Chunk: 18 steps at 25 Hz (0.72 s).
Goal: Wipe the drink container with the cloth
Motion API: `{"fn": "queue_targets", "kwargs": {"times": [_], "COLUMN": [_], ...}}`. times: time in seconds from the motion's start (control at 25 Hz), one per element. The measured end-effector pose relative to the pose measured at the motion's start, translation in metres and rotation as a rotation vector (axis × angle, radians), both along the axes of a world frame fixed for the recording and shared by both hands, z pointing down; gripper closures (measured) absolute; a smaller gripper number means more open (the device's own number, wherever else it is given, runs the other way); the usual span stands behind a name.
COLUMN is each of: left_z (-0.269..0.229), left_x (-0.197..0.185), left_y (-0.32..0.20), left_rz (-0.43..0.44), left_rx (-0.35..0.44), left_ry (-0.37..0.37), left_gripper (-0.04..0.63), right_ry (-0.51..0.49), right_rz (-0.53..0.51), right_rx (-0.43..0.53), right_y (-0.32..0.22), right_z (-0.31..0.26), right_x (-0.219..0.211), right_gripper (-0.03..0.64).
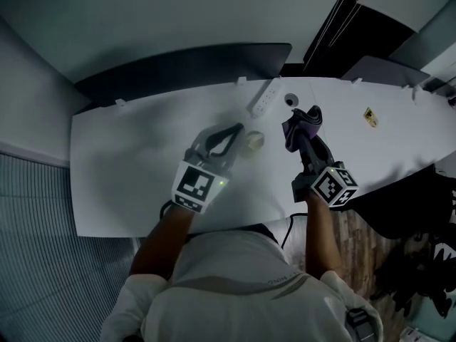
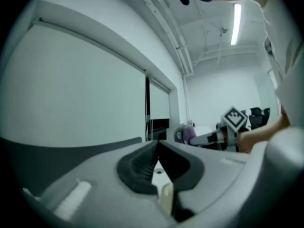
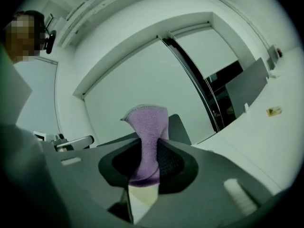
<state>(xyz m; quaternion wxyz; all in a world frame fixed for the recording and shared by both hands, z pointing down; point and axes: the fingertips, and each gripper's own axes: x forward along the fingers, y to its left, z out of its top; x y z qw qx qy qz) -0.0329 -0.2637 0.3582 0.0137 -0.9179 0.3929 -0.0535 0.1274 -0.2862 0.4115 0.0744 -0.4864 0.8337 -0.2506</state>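
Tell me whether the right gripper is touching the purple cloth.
Touching. The right gripper pinches the purple cloth between its jaws. The right gripper view shows this plainly, with the cloth's end sticking out beyond them.

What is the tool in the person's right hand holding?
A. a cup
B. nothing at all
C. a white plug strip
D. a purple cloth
D: in the right gripper view the purple cloth sticks up out of the right tool, whose jaws are pinched shut on it.
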Motion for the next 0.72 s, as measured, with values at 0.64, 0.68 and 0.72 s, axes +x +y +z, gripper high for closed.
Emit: {"fn": "queue_targets", "kwargs": {"times": [0.64, 0.68, 0.72], "left_z": [-0.06, -0.061, -0.062], "left_x": [-0.078, -0.077, -0.076], "left_y": [0.049, 0.05, 0.051], "left_rz": [-0.166, -0.164, -0.161], "left_rx": [0.062, 0.065, 0.067], "left_ry": [0.104, 0.101, 0.099], "left_gripper": [0.592, 0.592, 0.592], "right_ry": [0.196, 0.198, 0.198], "right_rz": [0.077, 0.074, 0.071], "right_rx": [0.228, 0.229, 0.229], "right_y": [0.058, 0.058, 0.058], "right_z": [-0.085, -0.086, -0.088], "right_x": [-0.001, -0.001, -0.002], "right_gripper": [0.523, 0.523, 0.523]}}
